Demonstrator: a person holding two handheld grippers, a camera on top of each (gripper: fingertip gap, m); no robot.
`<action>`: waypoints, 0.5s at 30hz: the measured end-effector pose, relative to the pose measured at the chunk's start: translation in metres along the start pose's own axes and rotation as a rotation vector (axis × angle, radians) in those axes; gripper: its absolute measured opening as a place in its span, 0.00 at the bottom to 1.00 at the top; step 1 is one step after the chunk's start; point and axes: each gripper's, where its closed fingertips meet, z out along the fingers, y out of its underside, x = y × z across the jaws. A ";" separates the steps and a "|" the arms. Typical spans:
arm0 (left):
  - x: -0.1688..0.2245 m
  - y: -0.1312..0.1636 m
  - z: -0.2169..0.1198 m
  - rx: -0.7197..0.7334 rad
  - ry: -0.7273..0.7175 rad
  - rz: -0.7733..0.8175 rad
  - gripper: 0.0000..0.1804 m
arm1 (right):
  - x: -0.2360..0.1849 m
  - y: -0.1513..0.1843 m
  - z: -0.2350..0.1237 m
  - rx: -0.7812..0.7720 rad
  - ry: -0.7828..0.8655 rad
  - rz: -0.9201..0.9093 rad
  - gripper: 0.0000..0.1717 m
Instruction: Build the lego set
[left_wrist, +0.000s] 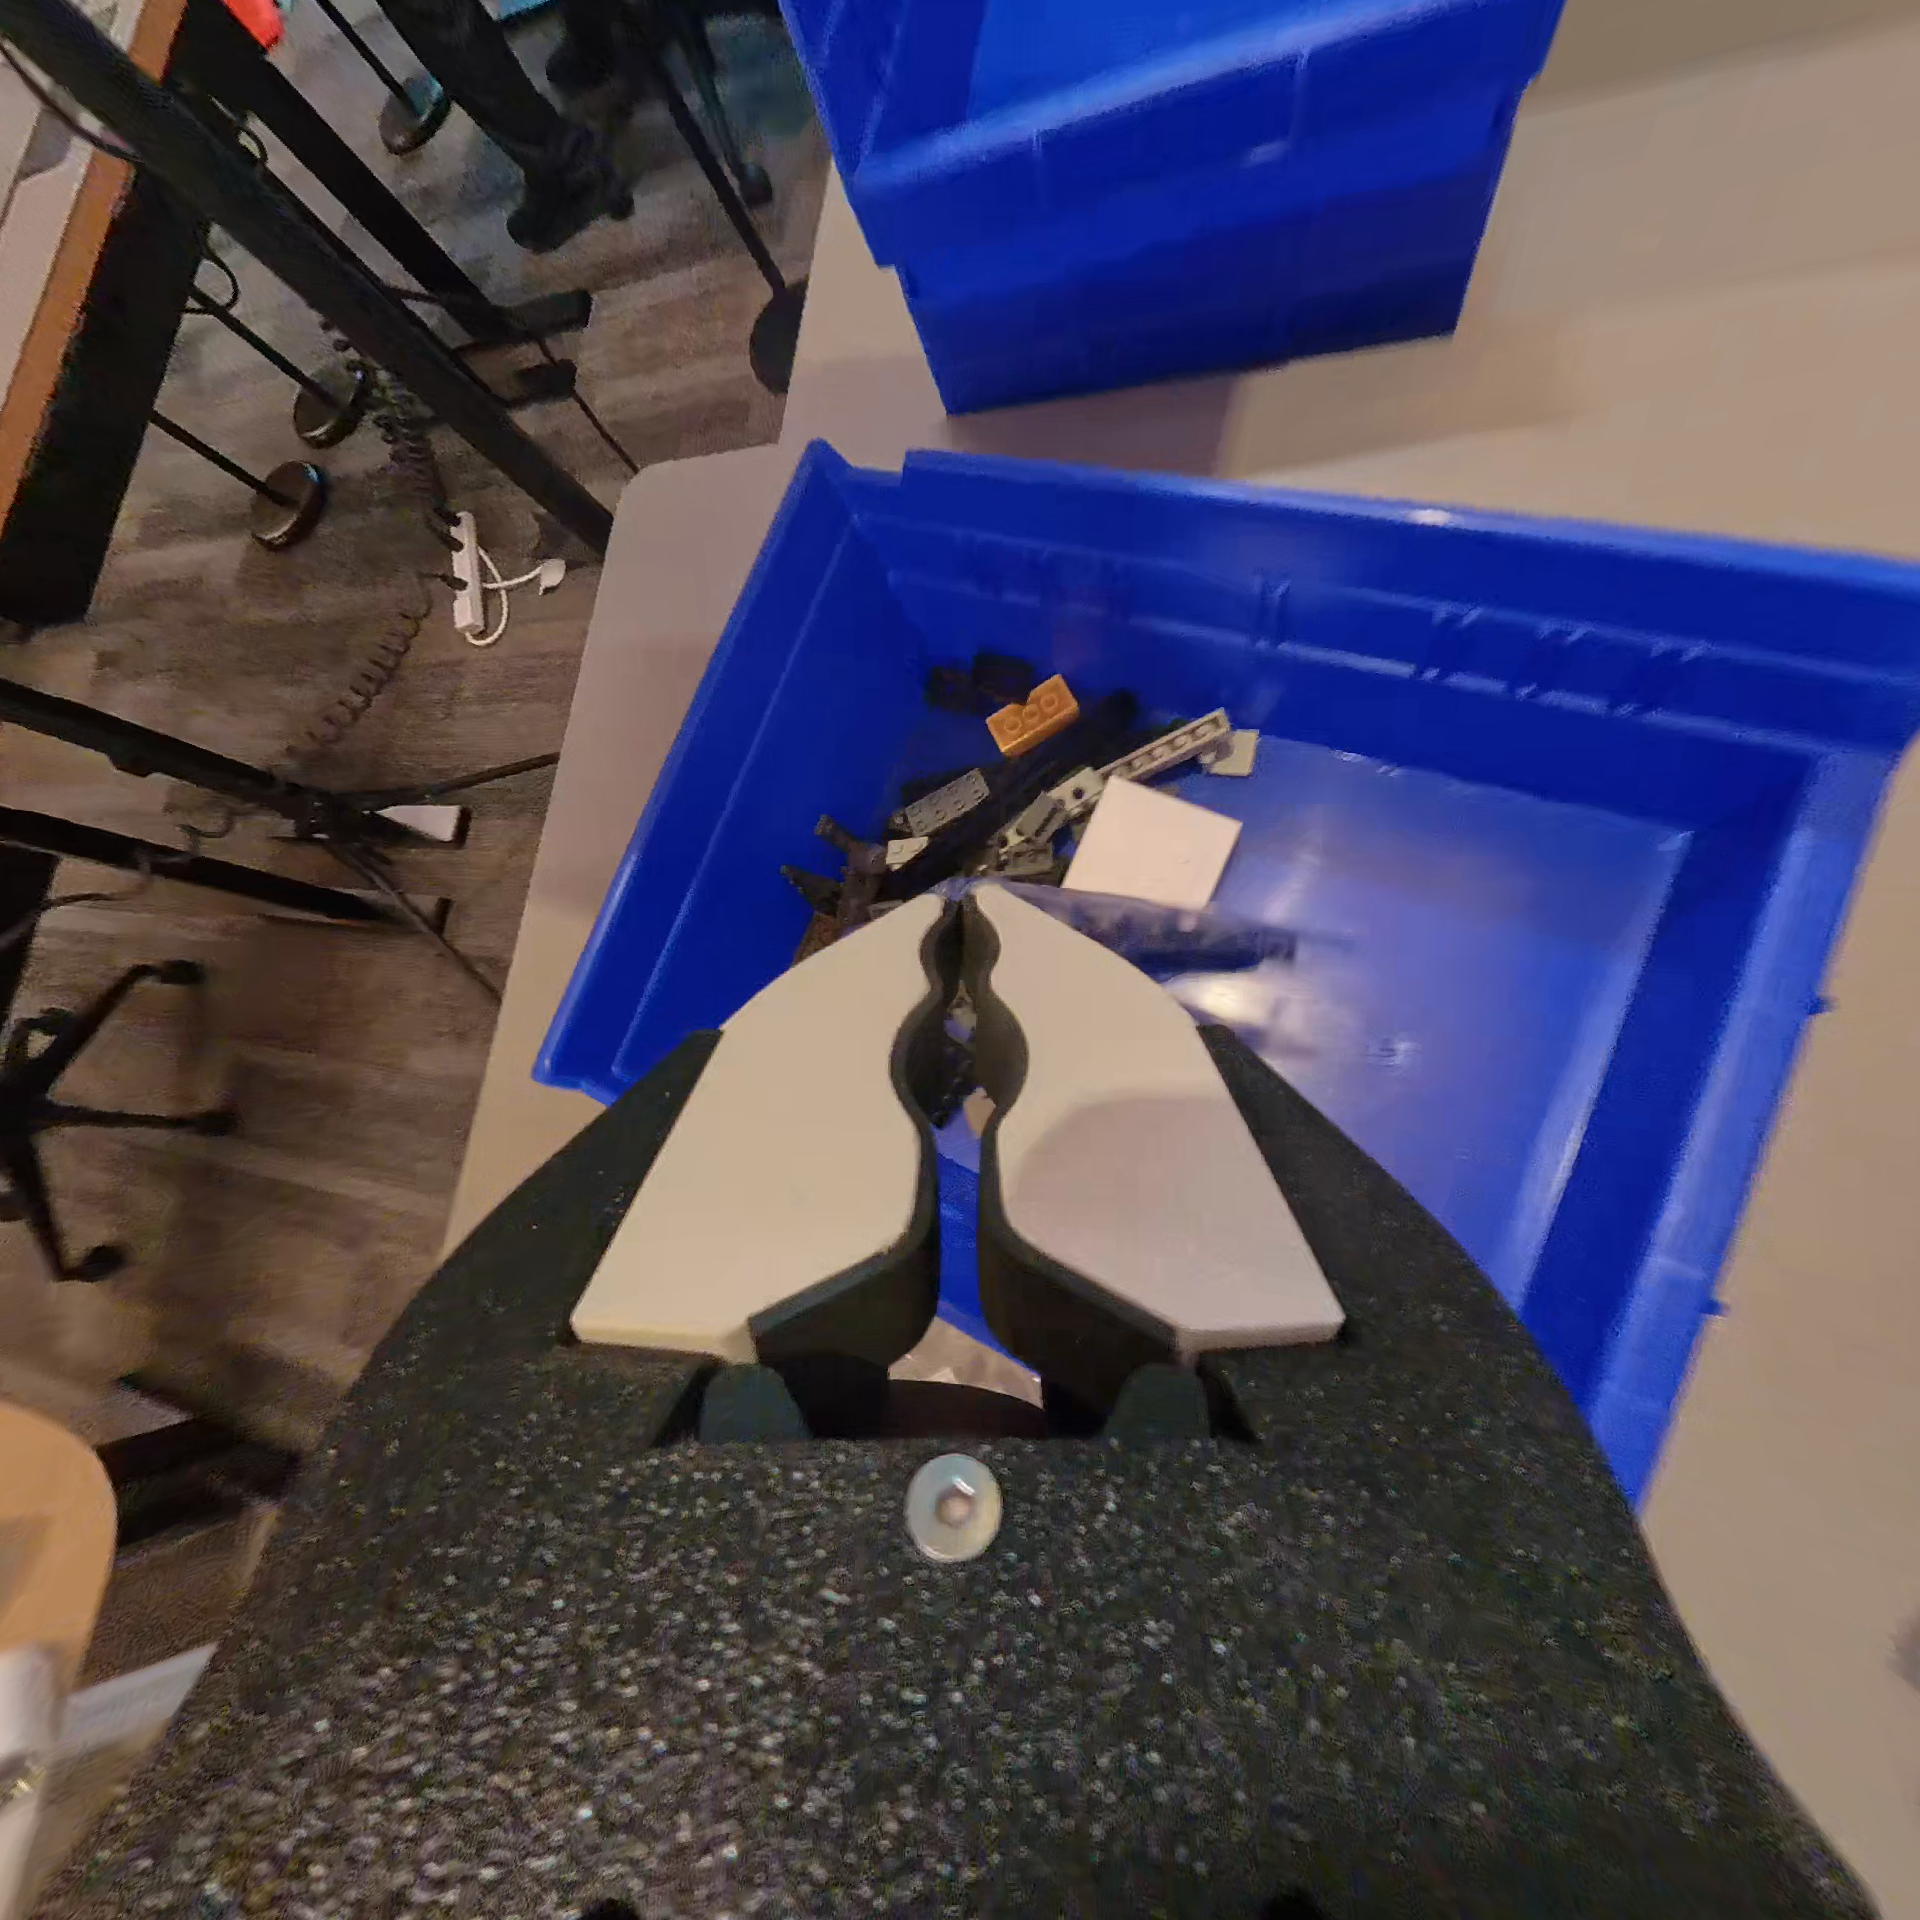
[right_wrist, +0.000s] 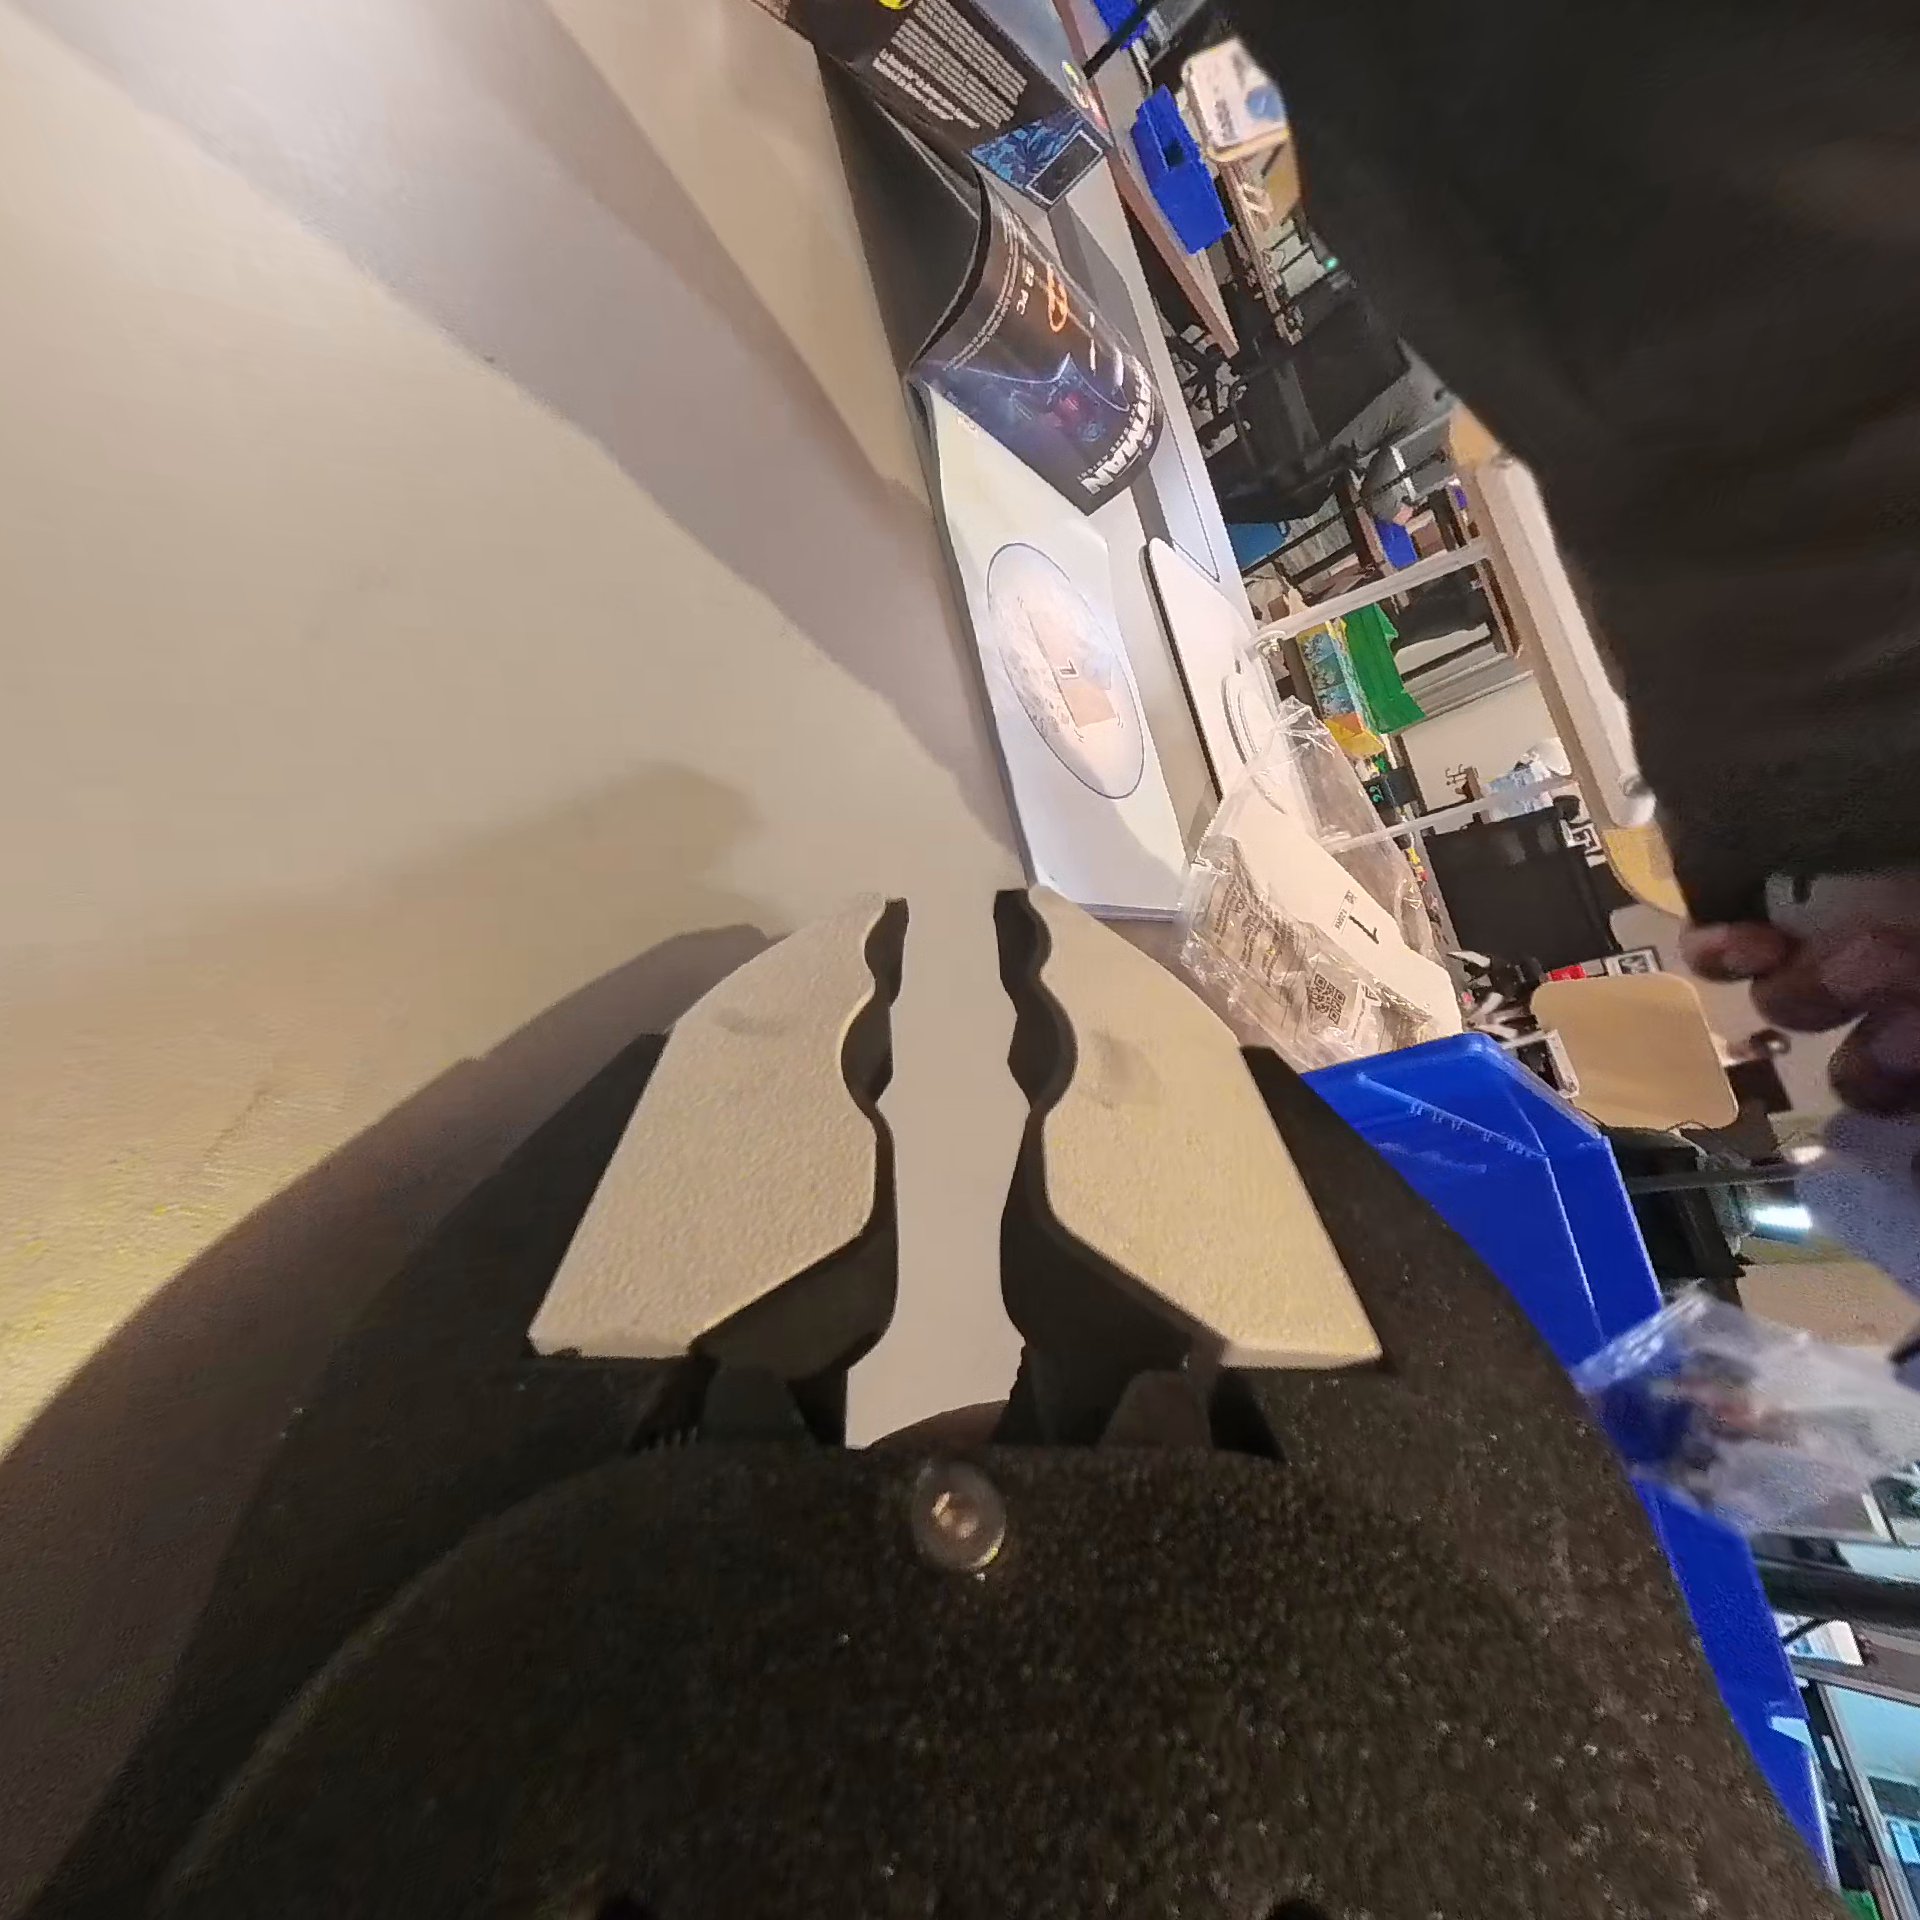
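Note:
In the left wrist view my left gripper (left_wrist: 958, 906) is shut, and its tips pinch the corner of a clear plastic bag (left_wrist: 1195, 940) with small dark blue pieces in it. The bag trails blurred to the right above a blue bin (left_wrist: 1351, 566). In the bin's near left corner lies a pile of grey and black bricks (left_wrist: 997, 821) with an orange brick (left_wrist: 1032, 712) and a white square tile (left_wrist: 1153, 844). The bag also shows at the right edge of the right wrist view (right_wrist: 1745, 1403). My right gripper (right_wrist: 951, 914) is open and empty, close over the pale table (right_wrist: 416, 520).
Stacked blue bins (left_wrist: 1174, 187) stand behind the open one. The table's left edge drops to a floor with desk legs and a power strip (left_wrist: 468, 571). In the right wrist view lie a dark booklet (right_wrist: 1049, 395), a white sheet (right_wrist: 1060, 707), clear bags (right_wrist: 1299, 925) and a blue bin (right_wrist: 1475, 1164). A hand (right_wrist: 1829, 987) is at the right. Tip to tip, the grippers are about 30 cm apart.

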 end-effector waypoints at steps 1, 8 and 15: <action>0.002 -0.002 -0.010 0.033 0.004 -0.030 0.00 | 0.001 0.001 0.000 -0.001 0.003 0.004 0.10; 0.021 -0.003 -0.097 0.266 0.021 -0.144 0.00 | 0.006 0.007 0.002 -0.007 0.013 0.048 0.10; 0.045 0.059 -0.178 0.338 -0.040 -0.202 0.00 | 0.011 0.016 0.005 -0.029 0.036 0.080 0.11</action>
